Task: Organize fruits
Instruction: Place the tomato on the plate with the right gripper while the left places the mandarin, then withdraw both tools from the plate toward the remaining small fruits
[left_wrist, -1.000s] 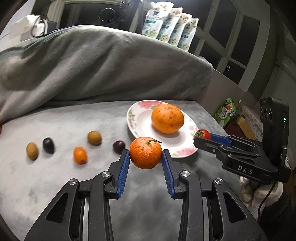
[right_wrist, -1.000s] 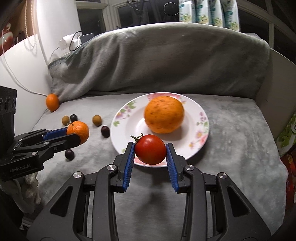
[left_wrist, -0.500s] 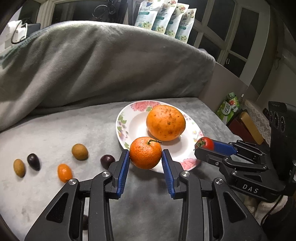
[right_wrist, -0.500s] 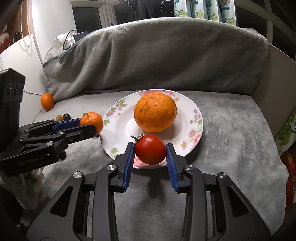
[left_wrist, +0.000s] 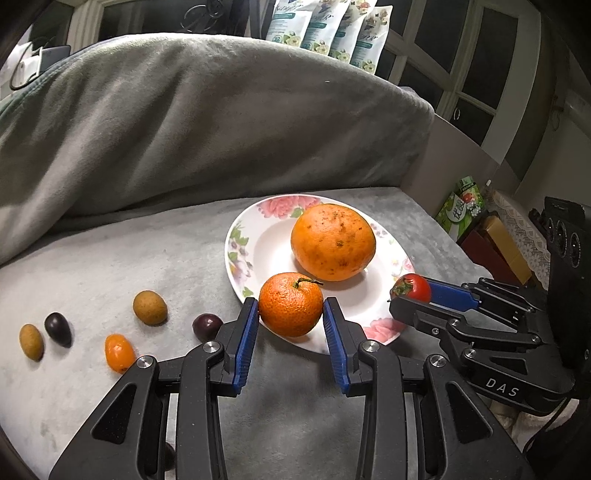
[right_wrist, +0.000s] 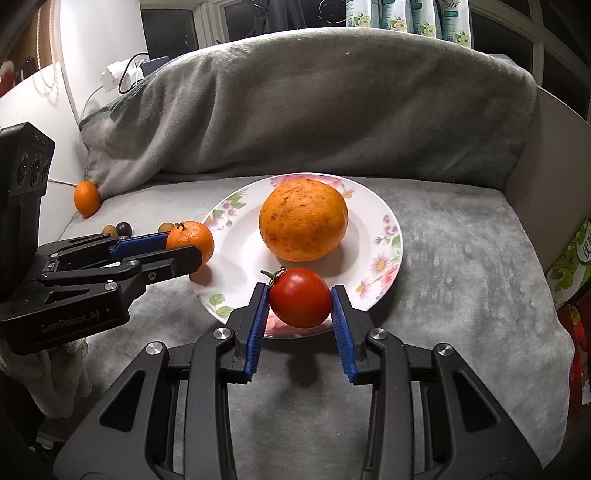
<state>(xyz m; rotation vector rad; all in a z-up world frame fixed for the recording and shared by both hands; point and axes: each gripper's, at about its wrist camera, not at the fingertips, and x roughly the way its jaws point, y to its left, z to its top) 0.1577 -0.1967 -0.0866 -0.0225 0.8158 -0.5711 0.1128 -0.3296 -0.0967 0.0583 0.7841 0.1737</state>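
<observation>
Off to the left of the left jaws, the small loose fruits lie on the grey blanket, and a careless sweep there could roll them away. The left gripper has its jaws clenched on the mandarin, hanging over the near-left rim of the flowered plate; let go here, it may tip off the edge onto the soft cover. Just beyond both jaws sits the big orange, which either drop could nudge. The right gripper grasps the tomato over the near rim; too hard a squeeze would bruise it.
</observation>
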